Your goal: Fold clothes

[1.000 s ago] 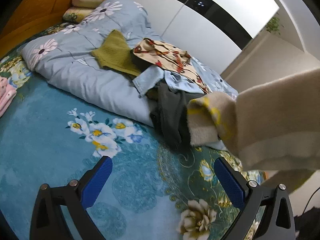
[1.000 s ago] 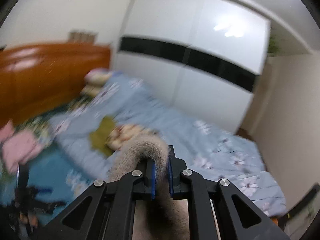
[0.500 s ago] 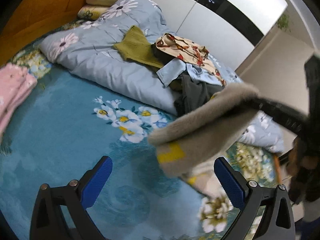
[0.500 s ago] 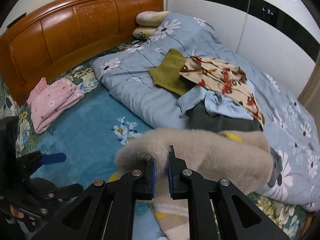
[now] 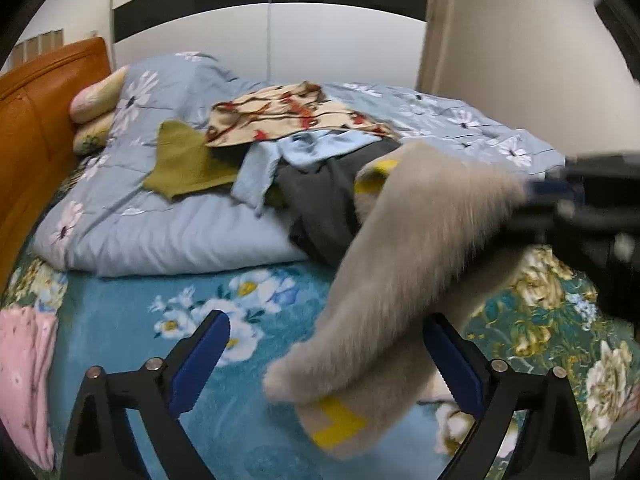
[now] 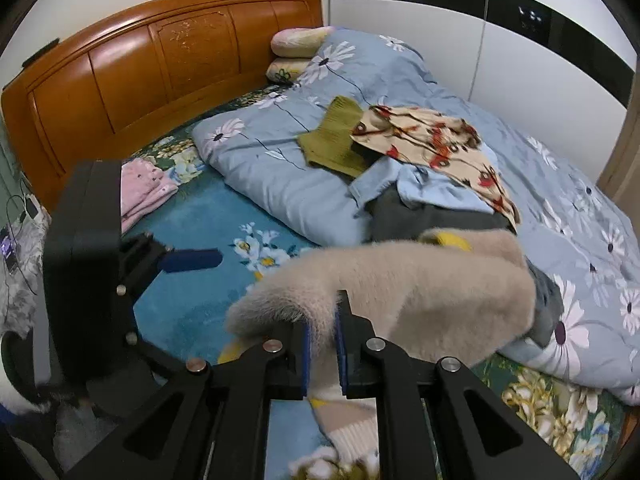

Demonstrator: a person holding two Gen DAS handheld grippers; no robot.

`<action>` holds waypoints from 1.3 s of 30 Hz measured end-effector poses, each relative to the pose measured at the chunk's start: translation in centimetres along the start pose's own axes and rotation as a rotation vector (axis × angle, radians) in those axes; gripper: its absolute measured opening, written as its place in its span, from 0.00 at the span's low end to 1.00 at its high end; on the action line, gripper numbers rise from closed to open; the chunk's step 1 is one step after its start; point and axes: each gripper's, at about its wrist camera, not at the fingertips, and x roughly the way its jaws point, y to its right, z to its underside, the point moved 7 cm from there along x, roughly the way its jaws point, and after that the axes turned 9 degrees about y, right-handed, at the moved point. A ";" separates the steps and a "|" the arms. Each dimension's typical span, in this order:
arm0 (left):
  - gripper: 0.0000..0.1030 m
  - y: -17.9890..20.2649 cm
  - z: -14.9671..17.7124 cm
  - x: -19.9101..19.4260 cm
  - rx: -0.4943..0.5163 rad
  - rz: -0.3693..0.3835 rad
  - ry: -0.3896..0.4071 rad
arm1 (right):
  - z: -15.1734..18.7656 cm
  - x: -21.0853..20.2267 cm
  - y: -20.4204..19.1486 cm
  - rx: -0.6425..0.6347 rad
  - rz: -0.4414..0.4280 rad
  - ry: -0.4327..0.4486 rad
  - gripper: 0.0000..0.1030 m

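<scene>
Right tongs (image 6: 323, 344) clamping beige sweater (image 6: 420, 292), left tongs (image 5: 326, 364) closing, unclamped

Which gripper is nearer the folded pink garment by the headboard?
Left. The left gripper hovers nearer the pink garment; the right gripper, clamped on the beige sweater, sits farther away.

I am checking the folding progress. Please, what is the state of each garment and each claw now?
Beige fuzzy sweater: unfolded, lifted by one edge.
Right claw: shut on the beige fuzzy sweater.
Left claw: closing, pads not pressing the sweater between them.
Pink garment: folded, on the bed.
Pile of clothes: unfolded, heaped on the blue duvet.
</scene>
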 end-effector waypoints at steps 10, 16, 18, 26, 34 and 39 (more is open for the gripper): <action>0.24 -0.8 -0.8 1.5 -0.101 0.051 0.018 | 3.5 -2.1 0.1 0.078 -0.093 -0.007 0.19; 0.18 -11.0 1.2 3.4 -0.419 -0.116 -0.040 | 8.6 -2.4 3.5 0.195 -0.013 -0.091 0.19; 0.18 -13.9 2.2 3.8 -0.476 -0.164 -0.063 | 10.3 -2.4 4.6 0.248 0.013 -0.116 0.19; 0.56 -14.0 5.9 5.1 -0.580 -0.035 -0.105 | 14.4 -0.4 5.9 0.428 0.033 -0.181 0.19; 0.70 -9.8 10.4 10.5 -0.668 0.024 -0.287 | 17.0 -0.1 5.2 0.465 0.046 -0.229 0.19; 0.70 -9.0 13.5 11.5 -0.945 0.129 -0.257 | 19.7 -0.4 6.0 0.514 0.086 -0.294 0.20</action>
